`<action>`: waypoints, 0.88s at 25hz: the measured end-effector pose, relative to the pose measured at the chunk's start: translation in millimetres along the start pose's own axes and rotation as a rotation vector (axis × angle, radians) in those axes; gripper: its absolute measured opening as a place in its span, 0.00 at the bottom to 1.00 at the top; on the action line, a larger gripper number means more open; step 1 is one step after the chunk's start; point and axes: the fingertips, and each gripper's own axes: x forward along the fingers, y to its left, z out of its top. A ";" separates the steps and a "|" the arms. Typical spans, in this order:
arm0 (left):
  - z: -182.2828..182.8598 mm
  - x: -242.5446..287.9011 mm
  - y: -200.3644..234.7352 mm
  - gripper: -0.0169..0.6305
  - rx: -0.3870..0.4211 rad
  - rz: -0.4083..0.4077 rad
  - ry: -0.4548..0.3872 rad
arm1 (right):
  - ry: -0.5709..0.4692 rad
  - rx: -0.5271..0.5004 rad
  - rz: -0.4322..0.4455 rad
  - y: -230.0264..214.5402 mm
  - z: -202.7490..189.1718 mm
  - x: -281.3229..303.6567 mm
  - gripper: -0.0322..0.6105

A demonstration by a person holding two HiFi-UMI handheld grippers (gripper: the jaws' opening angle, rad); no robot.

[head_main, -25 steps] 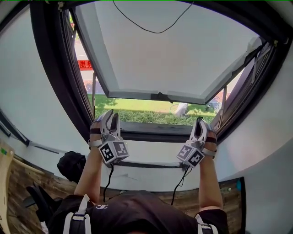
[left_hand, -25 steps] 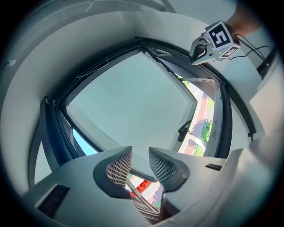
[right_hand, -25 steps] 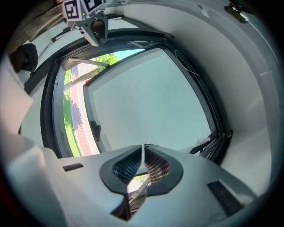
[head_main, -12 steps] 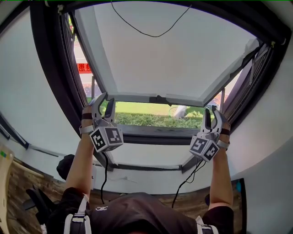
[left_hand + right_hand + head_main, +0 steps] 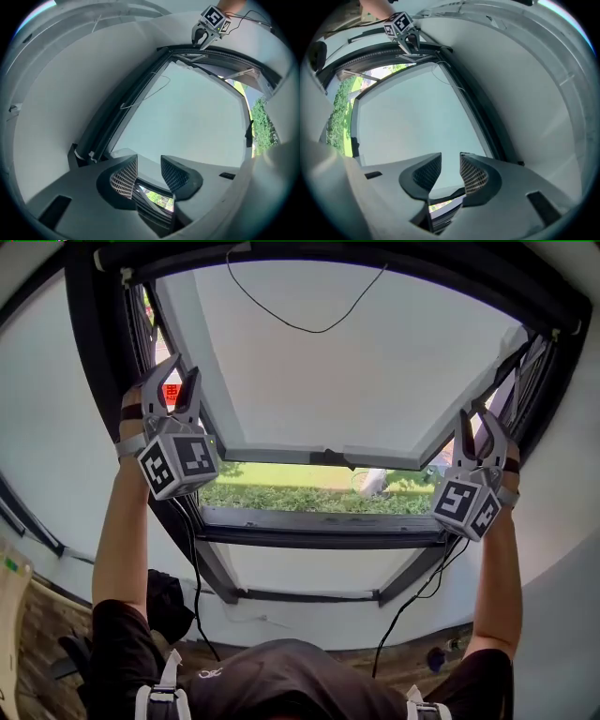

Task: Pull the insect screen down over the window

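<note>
Two grey two-jaw grippers are raised at the window's sides. The left gripper (image 5: 185, 368) and the right gripper (image 5: 475, 418) have just been opening, and their jaws stand apart with nothing between them. Beyond them, the dark metal window frame (image 5: 319, 526) holds a pale-paned sash (image 5: 347, 381) tilted outward. A thin black cord (image 5: 300, 326) loops from the top rail, and the insect screen is not yet drawn down. Green grass (image 5: 309, 495) lies outside.

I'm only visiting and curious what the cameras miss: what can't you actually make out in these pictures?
- Insect screen: none shows in any view; the top frame runs off the head view's upper edge.
- Red sign: head view, partly behind the left gripper, too small to read.
- White object outdoors: head view, half hidden by the window's lower edge.
</note>
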 end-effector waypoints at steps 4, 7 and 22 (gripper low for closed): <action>10.3 20.1 58.3 0.29 0.018 0.085 -0.027 | -0.012 -0.023 -0.064 -42.9 9.3 23.9 0.25; 19.1 36.0 93.2 0.27 0.072 0.108 -0.050 | -0.032 -0.030 -0.110 -71.3 11.9 44.8 0.25; 4.6 77.0 128.2 0.27 0.197 -0.021 0.015 | -0.039 -0.034 0.002 -152.8 37.2 99.5 0.34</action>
